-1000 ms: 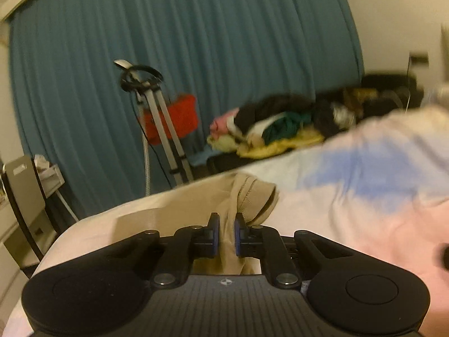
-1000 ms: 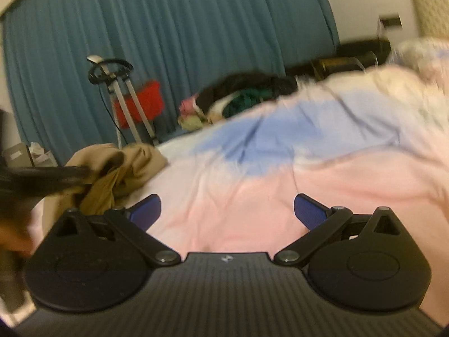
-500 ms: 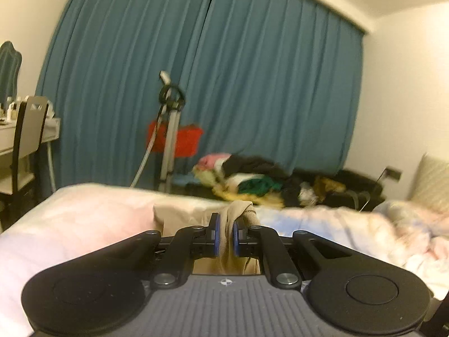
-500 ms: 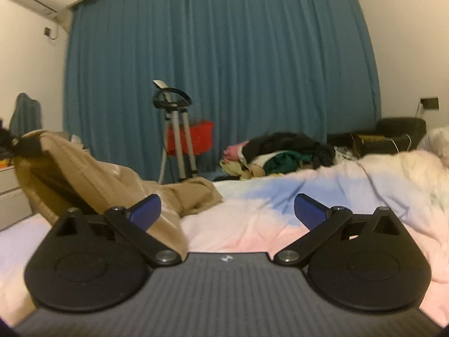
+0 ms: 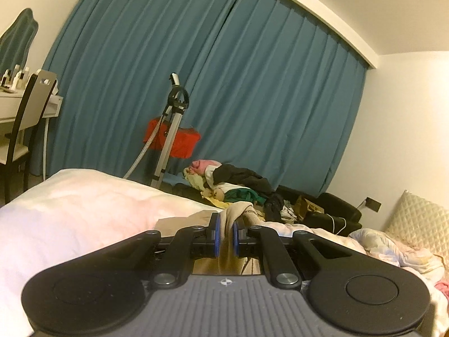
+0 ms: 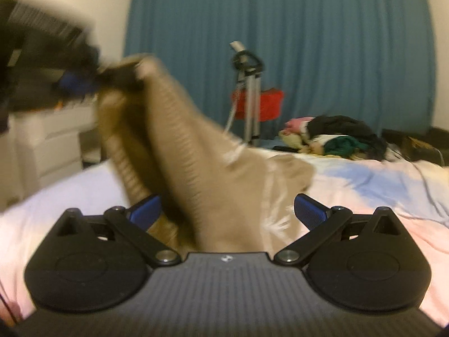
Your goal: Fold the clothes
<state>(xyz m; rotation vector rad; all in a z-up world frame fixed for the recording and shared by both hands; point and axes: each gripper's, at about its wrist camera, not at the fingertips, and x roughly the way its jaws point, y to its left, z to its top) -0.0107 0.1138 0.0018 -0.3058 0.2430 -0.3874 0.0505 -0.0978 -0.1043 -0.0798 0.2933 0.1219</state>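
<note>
A tan garment point(image 6: 213, 174) is lifted at one end off the bed point(image 6: 378, 196). My left gripper point(image 5: 224, 237) is shut on a bunched fold of it point(image 5: 228, 252); in the right wrist view that gripper point(image 6: 81, 81) shows blurred at the upper left, holding the cloth up. The garment slopes down from there across the pink, blue and white quilt. My right gripper point(image 6: 227, 210) is open, its blue pads wide apart, and the cloth hangs between them without being pinched.
A heap of mixed clothes point(image 5: 235, 185) lies on a dark sofa beyond the bed. A metal stand point(image 5: 171, 137) with a red bag stands before the teal curtain point(image 5: 252, 84). A chair and white desk point(image 5: 16, 106) are at the left; a quilted headboard point(image 5: 421, 219) at the right.
The left gripper has risen and swung left with the tan garment, pulling one end up off the quilt. The right gripper has moved in under the hanging cloth, still open.
</note>
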